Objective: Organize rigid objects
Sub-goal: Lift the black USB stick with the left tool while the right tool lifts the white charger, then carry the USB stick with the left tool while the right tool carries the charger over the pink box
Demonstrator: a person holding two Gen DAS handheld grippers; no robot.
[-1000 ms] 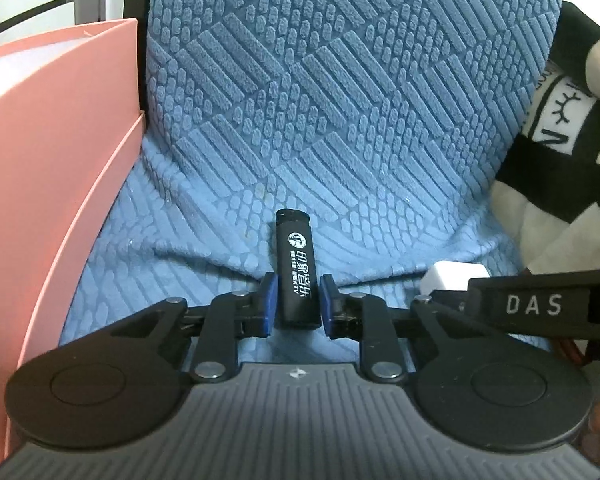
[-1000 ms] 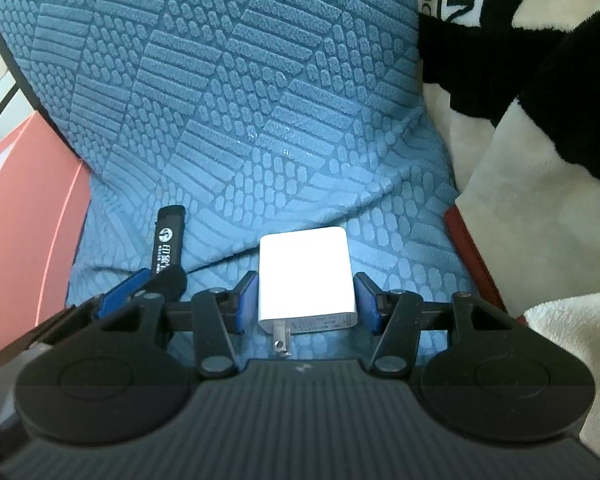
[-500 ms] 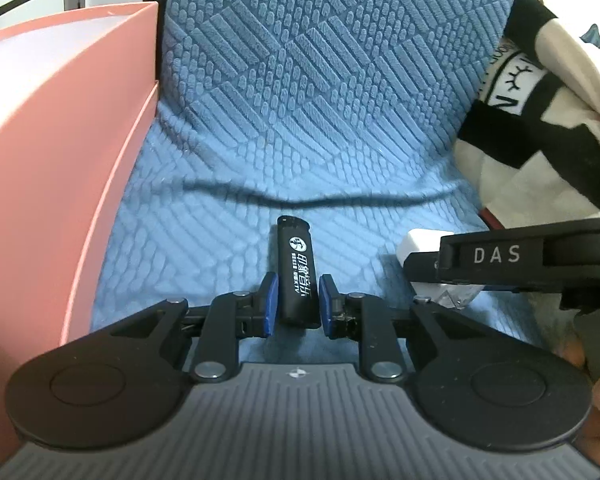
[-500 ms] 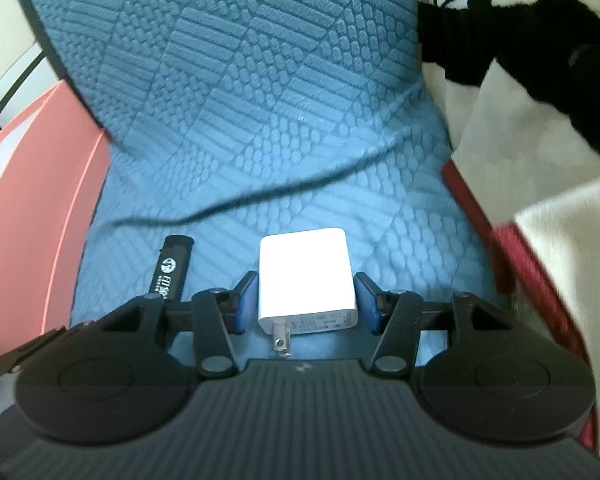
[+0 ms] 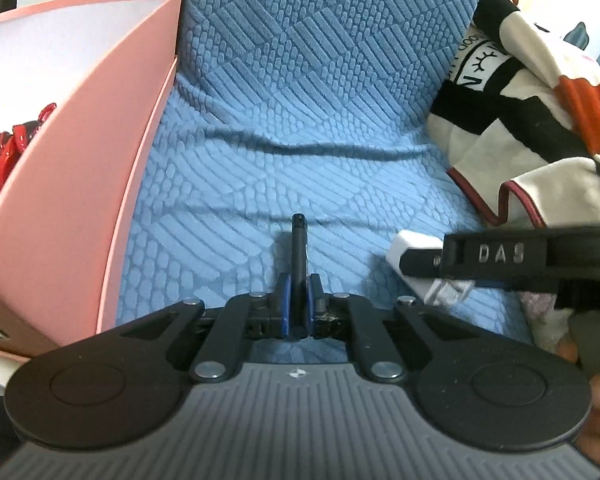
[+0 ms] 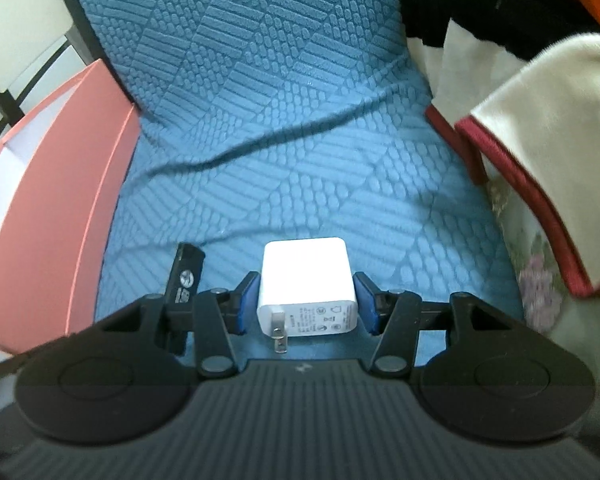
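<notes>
My left gripper is shut on a black lighter, held edge-on above the blue textured cushion. The lighter also shows at the left of the right wrist view. My right gripper is shut on a white wall charger, prongs pointing back toward the camera, lifted above the cushion. The charger's corner shows in the left wrist view behind the right gripper's black arm.
A pink open box stands at the left, with red items inside; it also shows in the right wrist view. A black, white and red blanket lies at the right.
Both grippers have risen with their objects, away from the cushion. The lighter has turned from face-up to edge-on in the left gripper. The pink box's inside has come into view.
</notes>
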